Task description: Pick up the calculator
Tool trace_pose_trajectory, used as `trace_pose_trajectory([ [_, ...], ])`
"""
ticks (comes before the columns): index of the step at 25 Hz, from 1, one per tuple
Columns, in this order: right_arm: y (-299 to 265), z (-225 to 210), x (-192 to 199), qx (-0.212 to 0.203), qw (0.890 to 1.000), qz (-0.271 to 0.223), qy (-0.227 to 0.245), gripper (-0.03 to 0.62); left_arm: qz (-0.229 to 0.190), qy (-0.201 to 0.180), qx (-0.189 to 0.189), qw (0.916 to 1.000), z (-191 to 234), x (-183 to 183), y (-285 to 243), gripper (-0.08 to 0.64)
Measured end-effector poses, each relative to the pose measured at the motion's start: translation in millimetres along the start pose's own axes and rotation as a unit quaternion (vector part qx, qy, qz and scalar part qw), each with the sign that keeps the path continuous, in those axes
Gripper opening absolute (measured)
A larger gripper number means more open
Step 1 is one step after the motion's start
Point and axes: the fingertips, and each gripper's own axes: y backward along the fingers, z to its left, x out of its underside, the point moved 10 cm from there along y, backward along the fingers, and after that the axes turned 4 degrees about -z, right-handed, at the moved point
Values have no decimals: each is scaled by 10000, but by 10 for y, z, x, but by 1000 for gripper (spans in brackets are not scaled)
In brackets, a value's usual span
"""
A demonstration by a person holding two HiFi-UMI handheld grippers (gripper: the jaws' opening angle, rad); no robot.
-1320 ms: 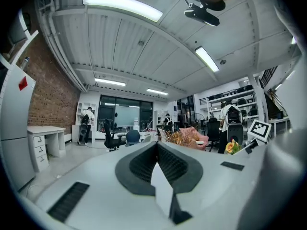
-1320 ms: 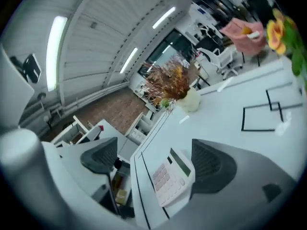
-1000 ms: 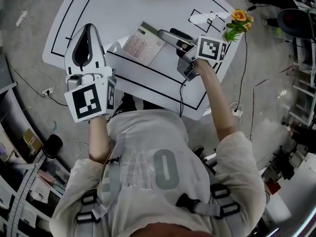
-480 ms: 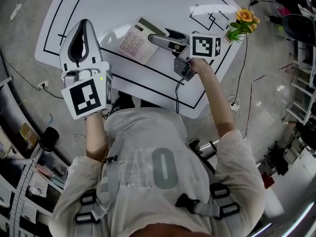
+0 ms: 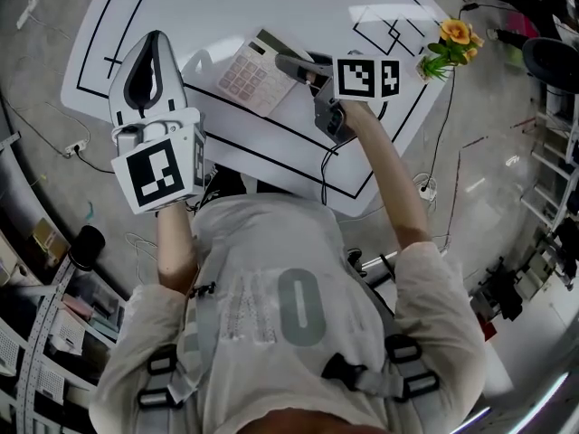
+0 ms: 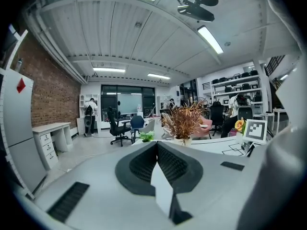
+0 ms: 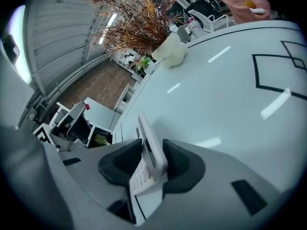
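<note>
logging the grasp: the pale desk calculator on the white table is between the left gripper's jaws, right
Wrong gripper: the pale desk calculator on the white table is between the jaws of the right gripper, which have just been closing on it, as the right gripper view shows.

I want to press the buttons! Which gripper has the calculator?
The right gripper: its fingers have just been closing and now pinch the calculator by its edge. The left gripper has nothing between its fingers.

dried plant (image 6: 184, 122), hand-held gripper (image 6: 157, 145) (jaws together)
</note>
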Motion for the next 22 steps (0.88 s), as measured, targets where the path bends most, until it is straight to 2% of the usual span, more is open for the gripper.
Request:
trace_pose_trajectory([
  [1, 0, -11, -6, 69, 10000, 13, -15, 146, 13, -65, -11, 10000, -3, 8, -2, 17],
  [4, 9, -25, -7, 62, 10000, 15, -63, 141, 63, -102, -38, 9999, -15, 36, 5, 17],
  [10, 23, -34, 44, -247, 9994, -118, -222, 104, 102, -136, -49, 9998, -52, 65, 20, 17],
  [22, 20, -52, 92, -549, 9972, -270, -420, 83, 48, -156, -48, 9999, -74, 99, 16, 17],
])
